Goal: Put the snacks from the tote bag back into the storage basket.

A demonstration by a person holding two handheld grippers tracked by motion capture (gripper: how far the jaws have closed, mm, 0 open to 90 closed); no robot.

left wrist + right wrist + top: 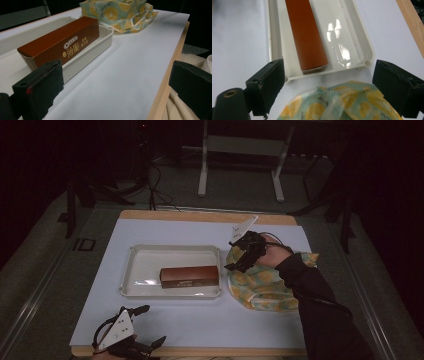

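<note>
The left gripper view reads what the other views cannot: white lettering, "OREO" among it, runs along the side of the brown box (61,43), while the right gripper view gives just the box's plain top, seen end-on. The high view alone takes in both tools together. There the right gripper (239,254) hangs over the near-tray edge of the yellow-patterned cloth bag (267,287), its jaws spread wide with nothing between them, and the left gripper (145,325) sits at the table's (200,322) near edge, well apart from the tray, jaws likewise spread and empty. The white tray (131,270) lies on the white sheet left of the bag, close beside it. The box lies flat inside, along the tray's near wall and toward the bag end; the tray's remaining floor is bare and glossy. From the right gripper view the bag's crumpled top sits just below and between the released jaws, not pressed by either.
</note>
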